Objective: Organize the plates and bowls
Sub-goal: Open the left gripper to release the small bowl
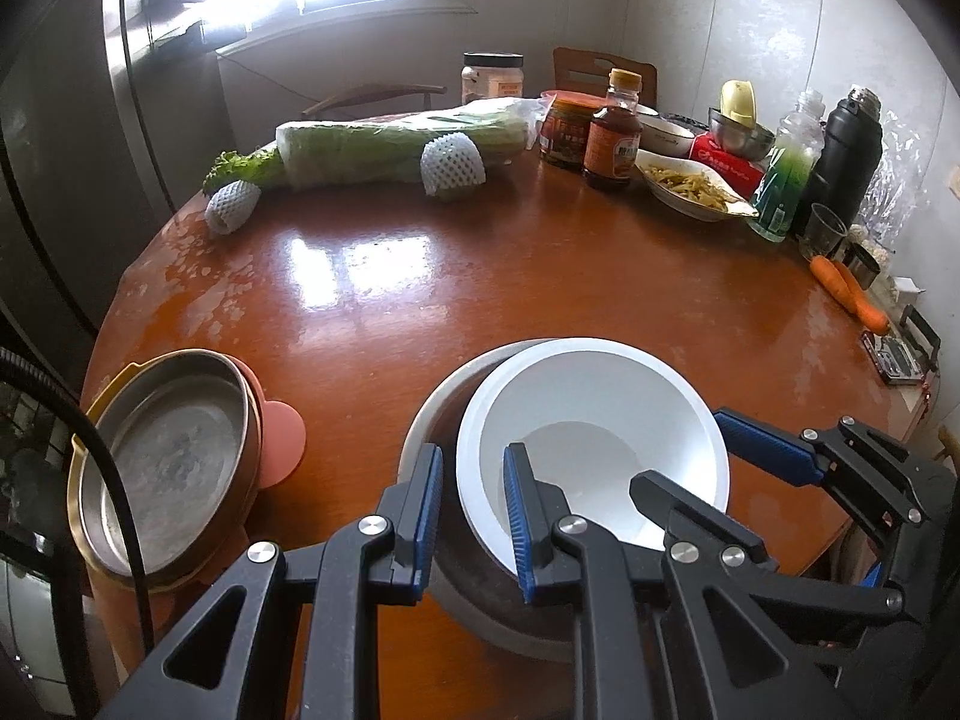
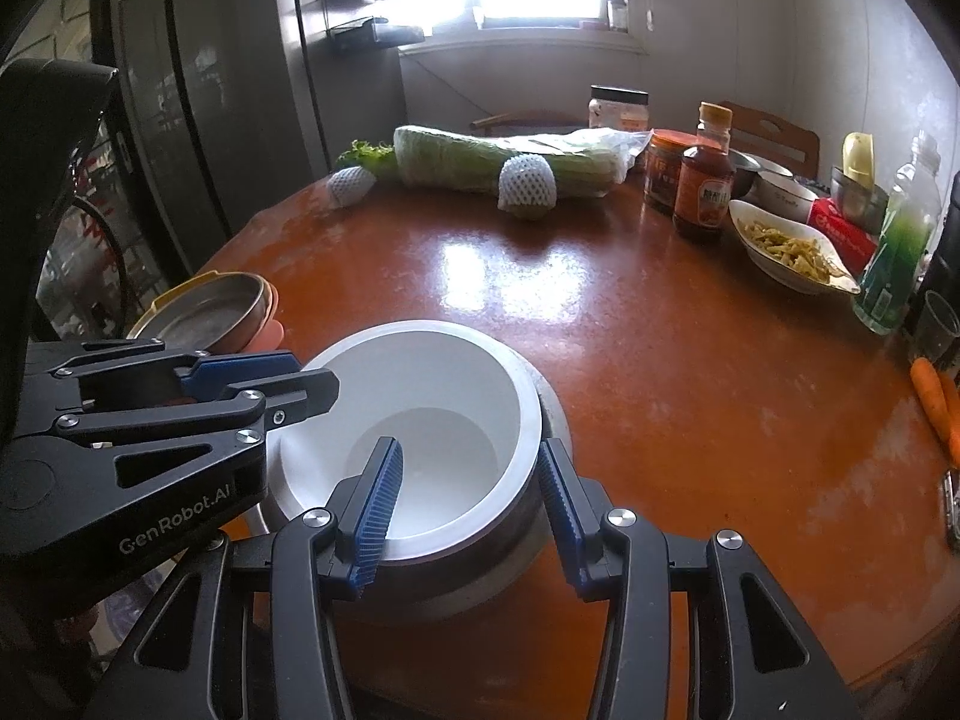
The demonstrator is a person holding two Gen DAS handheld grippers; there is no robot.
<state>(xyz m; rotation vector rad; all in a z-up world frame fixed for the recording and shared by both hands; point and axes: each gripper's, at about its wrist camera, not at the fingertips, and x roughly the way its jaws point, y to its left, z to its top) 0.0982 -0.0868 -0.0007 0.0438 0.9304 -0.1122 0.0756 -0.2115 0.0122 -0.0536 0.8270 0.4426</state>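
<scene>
A white bowl (image 1: 591, 420) sits nested in a larger grey bowl (image 1: 432, 420) at the near edge of the round wooden table (image 1: 480, 276). My left gripper (image 1: 471, 519) straddles the white bowl's left rim with its jaws apart. My right gripper (image 2: 468, 495) straddles the right rim of the white bowl (image 2: 420, 390), one finger inside, one outside by the grey bowl (image 2: 555, 414), jaws apart. A stack of metal, yellow and pink plates (image 1: 168, 456) lies at the left and also shows in the right wrist view (image 2: 210, 312).
At the table's far side lie a wrapped cabbage (image 1: 384, 150), two foam-netted fruits (image 1: 453, 165), jars and a sauce bottle (image 1: 612, 132), a dish of food (image 1: 690, 183), bottles, a black flask (image 1: 849, 159) and carrots (image 1: 849, 291). A fridge (image 2: 228, 120) stands left.
</scene>
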